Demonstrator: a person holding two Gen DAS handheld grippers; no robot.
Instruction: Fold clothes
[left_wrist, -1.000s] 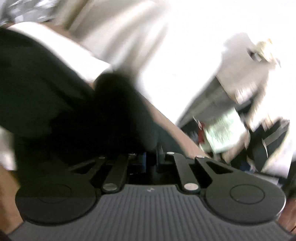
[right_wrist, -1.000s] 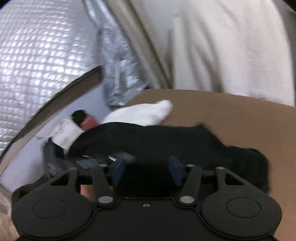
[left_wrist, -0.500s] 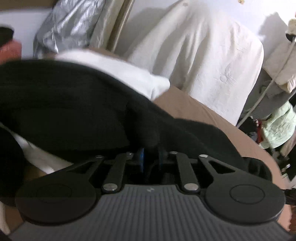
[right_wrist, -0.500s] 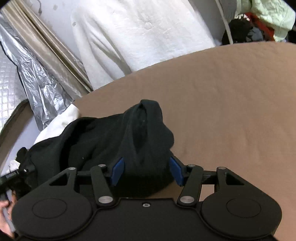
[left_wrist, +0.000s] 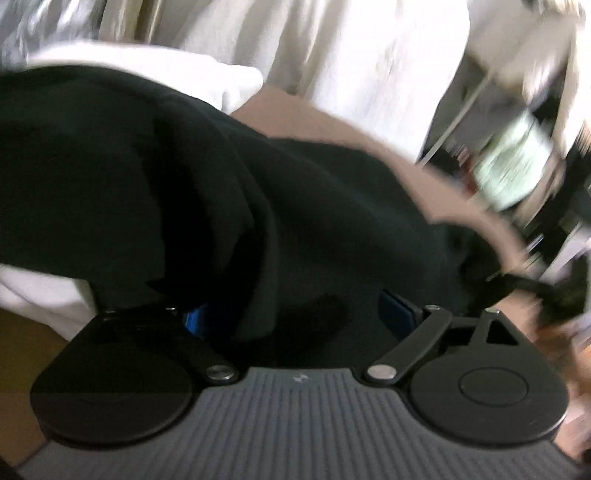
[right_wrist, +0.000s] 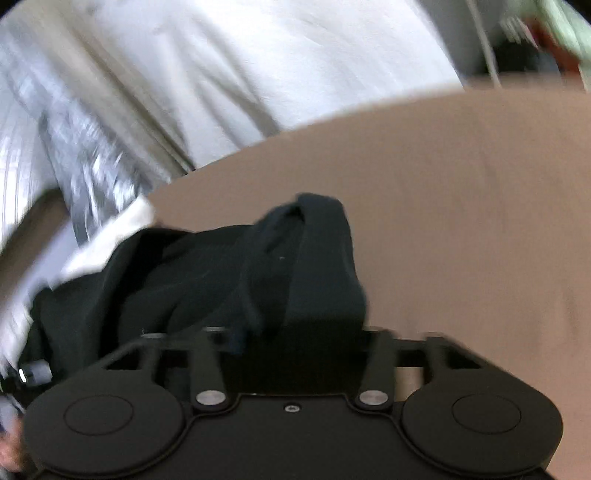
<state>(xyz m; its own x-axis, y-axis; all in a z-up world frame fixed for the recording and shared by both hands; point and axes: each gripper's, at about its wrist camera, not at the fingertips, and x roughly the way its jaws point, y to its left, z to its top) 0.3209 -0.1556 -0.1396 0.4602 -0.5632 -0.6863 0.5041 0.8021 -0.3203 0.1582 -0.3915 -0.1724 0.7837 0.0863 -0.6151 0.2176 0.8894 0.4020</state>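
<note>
- A brown table top (right_wrist: 461, 206) spreads ahead of both claws, running far out to the right of the right one.
- A big white cloth (right_wrist: 258, 66) hangs beyond the table's far edge, well ahead of each claw; crinkled silver foil (right_wrist: 92, 162) stands off to the right claw's left.
- The black garment (left_wrist: 147, 166) lies heaped on the table, right up against both claws and bunched over a white garment (left_wrist: 207, 79) that pokes out behind it.
- The left gripper (left_wrist: 295, 314) has just been opening and its jaws now stand wide, blue pads far apart; black fabric drapes loosely between them, not pinched.
- The right gripper (right_wrist: 299, 336) has just been closing. A raised fold of the black garment sits between its jaws, but the pads are buried in dark, blurred cloth, so I cannot tell whether they actually press on it.
</note>
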